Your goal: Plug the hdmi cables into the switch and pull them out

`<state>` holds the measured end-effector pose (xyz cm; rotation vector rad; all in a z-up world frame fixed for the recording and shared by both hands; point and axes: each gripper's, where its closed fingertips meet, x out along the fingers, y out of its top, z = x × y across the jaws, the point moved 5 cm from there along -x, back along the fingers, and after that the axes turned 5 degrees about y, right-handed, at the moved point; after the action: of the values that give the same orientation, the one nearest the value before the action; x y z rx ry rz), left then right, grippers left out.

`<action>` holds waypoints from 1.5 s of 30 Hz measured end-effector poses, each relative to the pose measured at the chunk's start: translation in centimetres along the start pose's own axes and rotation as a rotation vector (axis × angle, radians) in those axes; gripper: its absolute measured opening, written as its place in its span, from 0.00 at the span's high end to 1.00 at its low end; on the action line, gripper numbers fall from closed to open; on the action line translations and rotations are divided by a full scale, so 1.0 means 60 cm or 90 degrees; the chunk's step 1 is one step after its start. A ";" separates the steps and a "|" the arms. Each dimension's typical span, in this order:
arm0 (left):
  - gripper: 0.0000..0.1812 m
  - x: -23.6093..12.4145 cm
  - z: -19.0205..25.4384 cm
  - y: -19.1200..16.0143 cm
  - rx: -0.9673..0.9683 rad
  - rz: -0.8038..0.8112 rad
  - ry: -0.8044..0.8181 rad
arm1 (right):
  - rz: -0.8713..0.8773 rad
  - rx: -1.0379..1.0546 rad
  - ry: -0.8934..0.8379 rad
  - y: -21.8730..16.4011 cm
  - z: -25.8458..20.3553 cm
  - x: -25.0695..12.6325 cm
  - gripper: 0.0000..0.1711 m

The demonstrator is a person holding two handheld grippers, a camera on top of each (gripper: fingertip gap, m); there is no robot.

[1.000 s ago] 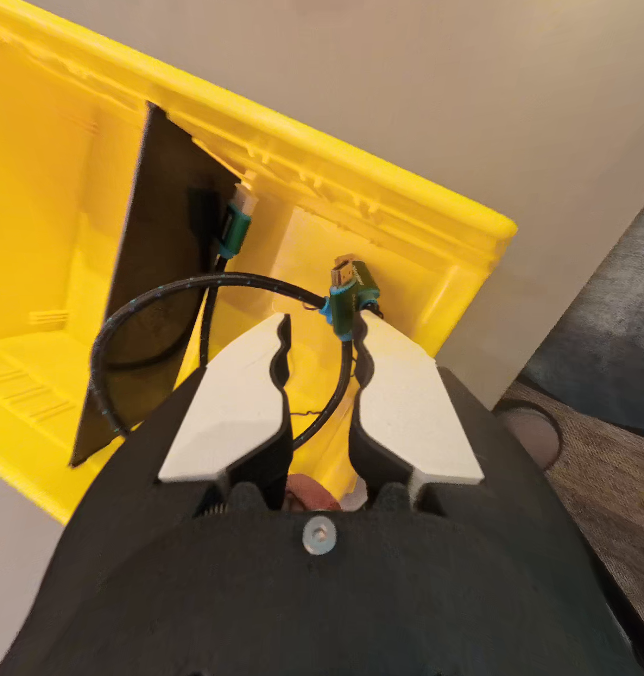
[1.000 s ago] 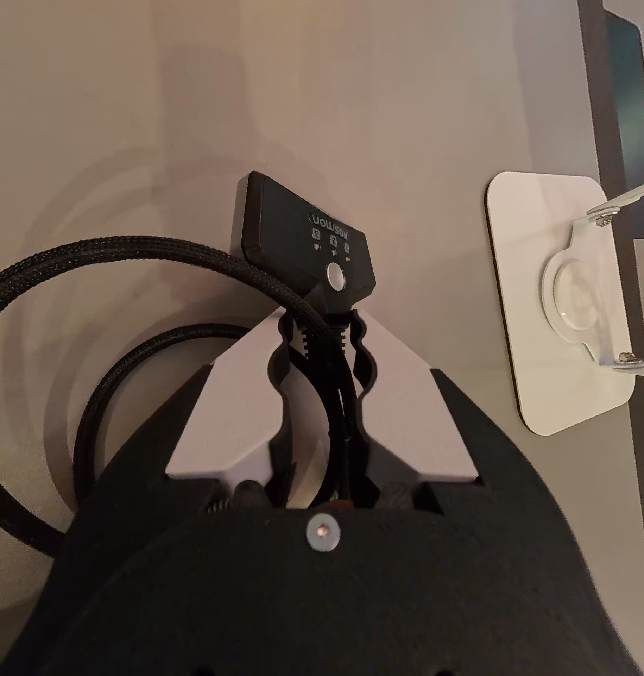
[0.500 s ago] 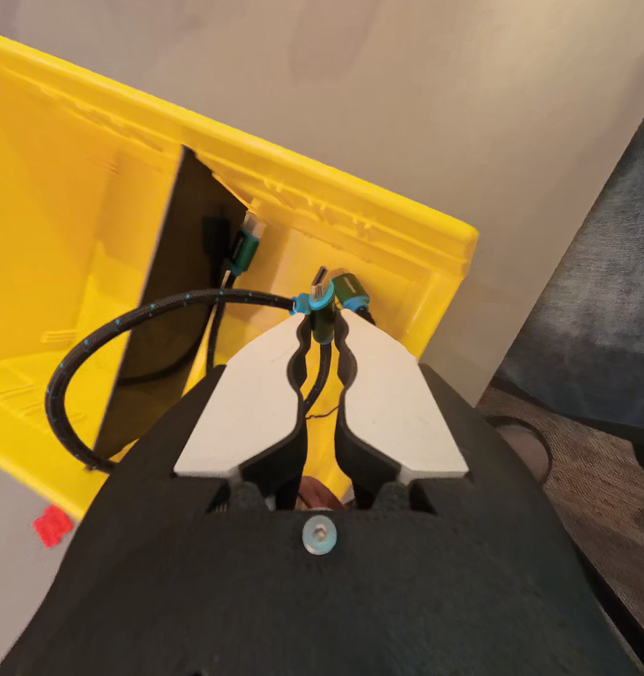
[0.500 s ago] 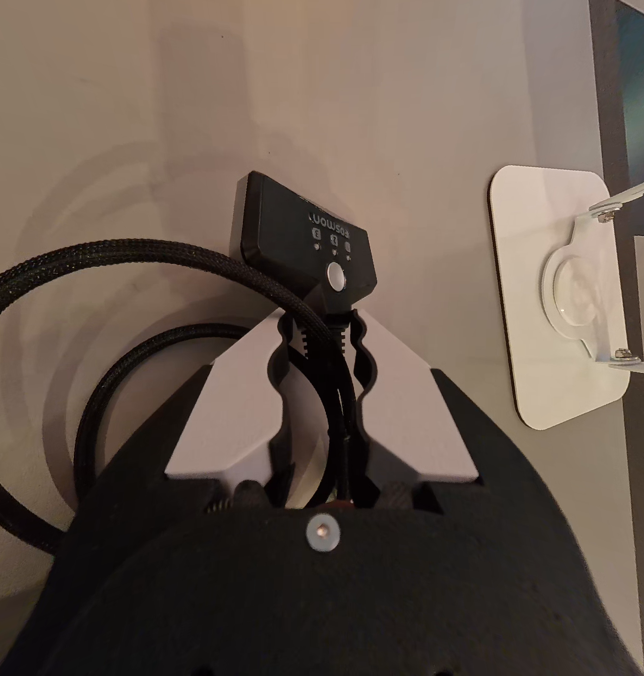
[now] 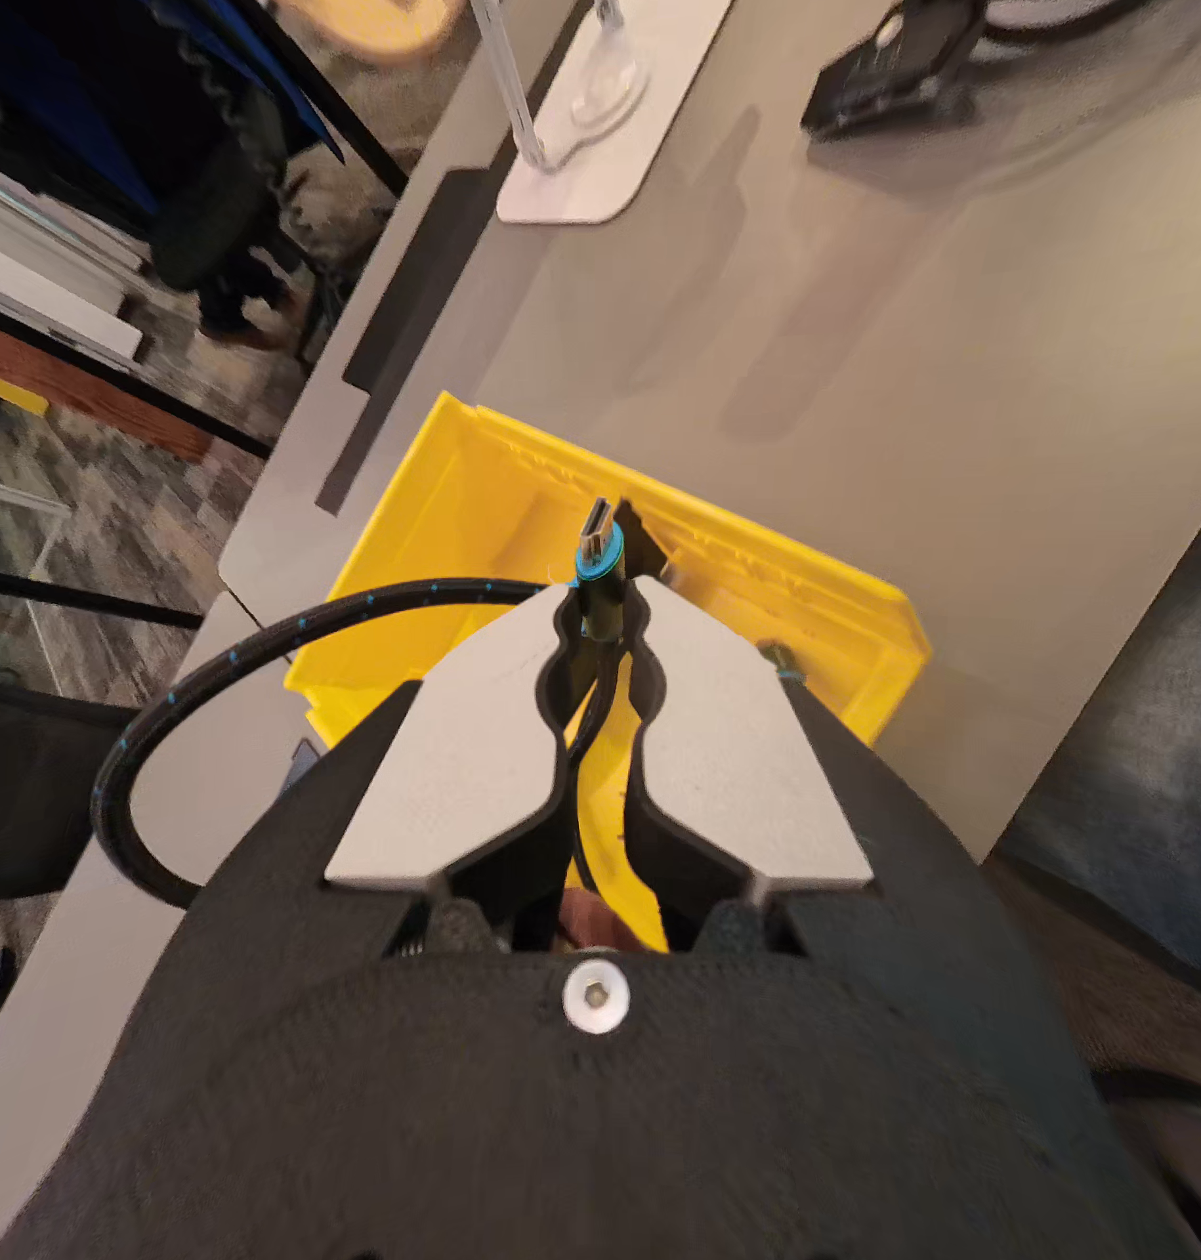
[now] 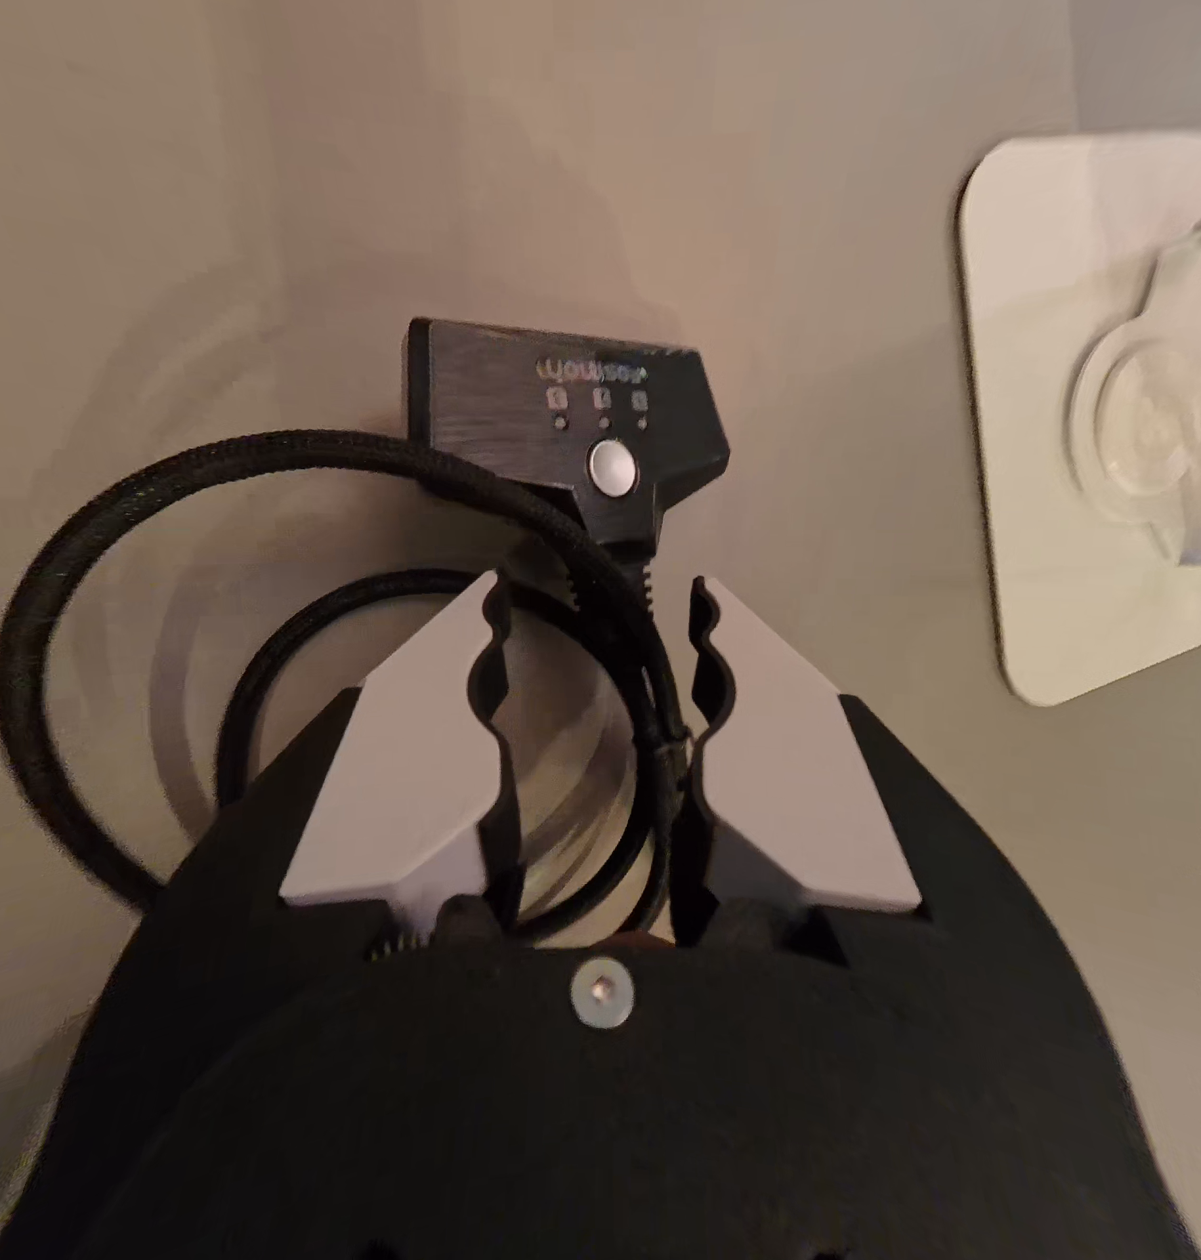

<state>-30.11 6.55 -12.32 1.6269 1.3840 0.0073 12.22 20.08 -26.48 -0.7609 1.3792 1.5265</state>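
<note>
My left gripper [image 5: 601,603] is shut on the green-and-blue plug of an HDMI cable [image 5: 601,559], held up above the yellow bin [image 5: 461,518]. Its metal tip points forward and its braided black lead [image 5: 195,688] loops off to the left. My right gripper [image 6: 601,590] is open over the grey table. The black HDMI switch [image 6: 557,409] with a round silver button lies just beyond its fingertips. The switch's own black braided lead [image 6: 645,654] runs back between the fingers. The switch also shows far off in the left wrist view [image 5: 891,75].
A white stand base with a clear dome [image 6: 1089,409] sits right of the switch, and shows in the left wrist view [image 5: 598,116]. Another cable end [image 5: 778,658] lies in the bin. The table edge [image 5: 257,545] drops to patterned carpet on the left. Some 45 cm of space lies between my two pairs of fingers.
My left gripper closed on the plug and lifted it up out of the bin, swinging toward the table. My right gripper opened and let go of the switch's lead.
</note>
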 end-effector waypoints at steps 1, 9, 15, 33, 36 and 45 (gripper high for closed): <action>0.94 -0.002 0.001 0.012 -0.003 0.014 -0.002 | -0.026 0.024 0.011 -0.005 -0.001 -0.010 0.64; 0.94 0.012 0.049 0.138 0.005 0.158 -0.157 | 0.146 -0.063 -0.132 0.098 0.006 -0.189 0.67; 0.94 0.030 0.105 0.229 0.010 0.269 -0.388 | 0.327 -0.398 -0.228 0.280 -0.085 -0.249 0.68; 0.94 0.040 0.241 0.293 0.145 0.282 -0.536 | 0.391 -0.349 -0.121 0.338 -0.089 -0.210 0.98; 0.94 0.046 0.287 0.282 0.239 0.230 -0.487 | 0.471 -0.182 -0.060 0.321 -0.039 -0.236 0.98; 0.94 0.181 0.372 0.186 0.508 -0.056 -0.270 | 0.790 0.089 0.187 0.292 0.002 -0.389 0.97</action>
<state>-5.49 1.75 -22.97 2.0306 1.1756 -0.9937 5.44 15.81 1.57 0.0694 2.3670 2.2110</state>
